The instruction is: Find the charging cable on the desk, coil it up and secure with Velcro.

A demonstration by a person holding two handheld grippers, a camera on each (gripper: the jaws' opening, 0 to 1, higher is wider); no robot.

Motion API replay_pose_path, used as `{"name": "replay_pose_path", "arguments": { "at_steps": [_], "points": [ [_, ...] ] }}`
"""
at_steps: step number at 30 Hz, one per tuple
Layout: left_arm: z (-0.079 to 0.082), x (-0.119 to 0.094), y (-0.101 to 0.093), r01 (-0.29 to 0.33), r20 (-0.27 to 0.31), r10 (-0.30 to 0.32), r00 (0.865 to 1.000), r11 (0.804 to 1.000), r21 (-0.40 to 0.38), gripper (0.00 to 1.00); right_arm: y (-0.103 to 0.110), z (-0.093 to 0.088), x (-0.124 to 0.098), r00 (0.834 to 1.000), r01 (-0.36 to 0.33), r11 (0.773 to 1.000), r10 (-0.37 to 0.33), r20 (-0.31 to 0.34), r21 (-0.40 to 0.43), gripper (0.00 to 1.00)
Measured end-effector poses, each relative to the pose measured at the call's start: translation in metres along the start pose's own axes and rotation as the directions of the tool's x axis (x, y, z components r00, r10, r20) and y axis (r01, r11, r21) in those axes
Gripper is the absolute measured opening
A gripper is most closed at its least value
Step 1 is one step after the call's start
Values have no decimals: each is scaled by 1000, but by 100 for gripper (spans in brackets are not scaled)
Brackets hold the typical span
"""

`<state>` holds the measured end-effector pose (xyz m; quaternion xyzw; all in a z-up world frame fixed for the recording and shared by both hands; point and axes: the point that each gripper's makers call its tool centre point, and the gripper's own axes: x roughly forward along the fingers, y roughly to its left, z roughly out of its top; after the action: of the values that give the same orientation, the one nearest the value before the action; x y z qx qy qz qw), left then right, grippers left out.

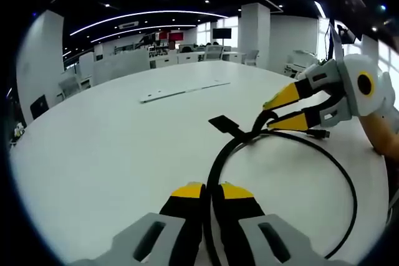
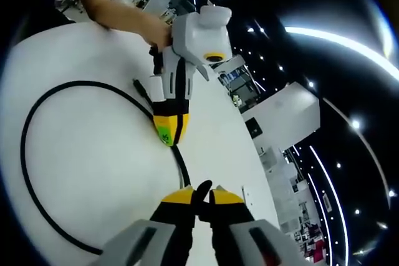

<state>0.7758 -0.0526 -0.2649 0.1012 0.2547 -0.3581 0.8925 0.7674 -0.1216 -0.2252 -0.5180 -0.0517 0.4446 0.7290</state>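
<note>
The black charging cable point(image 1: 349, 185) lay on the white round table point(image 1: 112, 154) in one large open loop, ends crossing near the middle of the loop's far side. In the left gripper view, the left gripper point(image 1: 212, 192) had its yellow-tipped jaws closed together on the cable, which ran up between them and curved off to the right. The right gripper point(image 1: 282, 110) came in from the right, its jaws nearly together and clamped on the cable where the strands crossed, just beside the black Velcro strap point(image 1: 223, 124) lying flat on the table. The cable's plug point(image 1: 319, 133) stuck out just past the right gripper's lower jaw. In the right gripper view, the right gripper point(image 2: 202, 196) was pinched on the black cable, and the left gripper point(image 2: 169, 130) pointed down at the table, jaws together on the cable; the loop point(image 2: 28, 154) swept around to the left. A person's hand point(image 2: 146, 26) held the left gripper's white body. A flat white strip point(image 1: 181, 90) lay farther back on the table, well apart from the cable.
</note>
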Motion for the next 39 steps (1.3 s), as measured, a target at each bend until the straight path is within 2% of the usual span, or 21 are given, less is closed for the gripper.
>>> {"name": "replay_pose_path", "arguments": {
  "at_steps": [4, 9, 14, 16, 18, 20, 22, 23, 26, 27, 29, 31, 32, 34, 36, 39],
  "points": [
    [0, 0, -1, -6, 1, 6, 1000, 1000, 1, 9, 3, 3, -1, 1000, -16, 1000, 16, 18, 22, 13],
    [0, 0, 0, -5, 4, 5, 1000, 1000, -4, 9, 2, 2, -6, 999, -34, 999, 33, 10, 40, 15],
    [-1, -1, -1, -2, 7, 2, 1000, 1000, -7, 9, -3, -8, -23, 997, -71, 996, 73, -40, 54, 18],
    [-1, -1, -1, -2, 7, 2, 1000, 1000, -6, 9, -10, -7, -36, 997, -66, 987, 71, -27, 145, 20],
    [0, 0, 0, -2, 6, 2, 1000, 1000, -4, 9, -23, -7, -50, 999, -39, 969, 41, -4, 246, 20],
    [0, 0, 0, -3, 6, 3, 1000, 1000, -4, 9, -36, -7, -63, 1000, -7, 929, 5, 8, 371, 21],
    [0, 0, 1, -4, 6, 4, 1000, 1000, -3, 9, -34, -9, -70, 1000, -30, 902, 31, 5, 431, 23],
    [0, 0, 1, -4, 6, 4, 1000, 1000, -2, 9, -29, -13, -73, 998, -51, 885, 62, -9, 462, 25],
    [1, 0, 1, -7, 6, 7, 1000, 1000, 2, 9, -5, -19, -76, 984, -144, 862, 179, -26, 487, 29],
    [1, 0, 1, -8, 6, 8, 1000, 1000, 3, 9, 3, -19, -76, 976, -173, 836, 218, -26, 521, 29],
    [0, 0, 1, -9, 7, 9, 1000, 1000, 2, 9, 22, -16, -75, 951, -247, 783, 310, -14, 572, 29],
    [0, 0, 1, -9, 8, 9, 1000, 1000, 1, 9, 39, -17, -76, 922, -299, 753, 387, -27, 586, 31],
    [0, 0, 1, -9, 9, 9, 1000, 1000, 3, 9, 45, -21, -76, 910, -302, 749, 410, -54, 590, 32],
    [0, 0, 1, -9, 9, 9, 1000, 1000, 4, 9, 48, -25, -73, 904, -294, 745, 421, -80, 599, 39],
    [0, 0, 1, -8, 9, 8, 1000, 1000, 5, 9, 53, -27, -71, 895, -300, 724, 440, -80, 621, 41],
    [0, 0, 1, -8, 9, 8, 1000, 1000, 8, 9, 52, -32, -65, 898, -278, 718, 430, -94, 638, 40]
  ]
}}
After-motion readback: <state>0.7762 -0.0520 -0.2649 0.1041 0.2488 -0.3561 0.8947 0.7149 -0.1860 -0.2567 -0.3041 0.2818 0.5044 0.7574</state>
